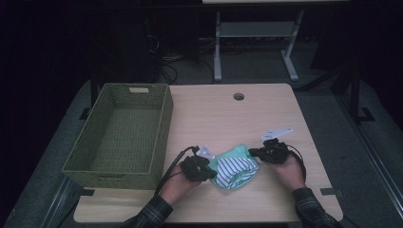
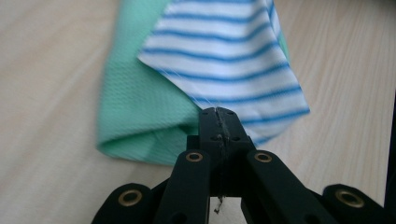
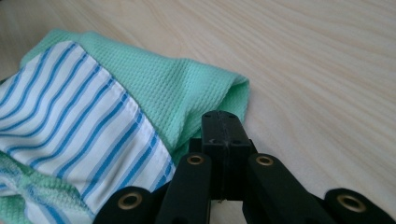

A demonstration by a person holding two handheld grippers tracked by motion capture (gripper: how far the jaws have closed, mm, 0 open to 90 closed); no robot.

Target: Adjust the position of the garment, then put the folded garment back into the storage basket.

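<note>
Cloths (image 1: 234,167), one green and one striped, lie bunched on the near table (image 1: 223,114), not yet in the basket (image 1: 121,130) at left. Left gripper (image 2: 218,114) pinches the striped edge; right gripper (image 3: 223,119) is closed beside the green one.

In the left gripper view the green cloth (image 2: 140,107) runs off the top edge, and the closed jaws cover the striped cloth's (image 2: 224,60) near corner (whether fabric is pinched there is unclear). The right gripper view cuts both cloths at left.
</note>
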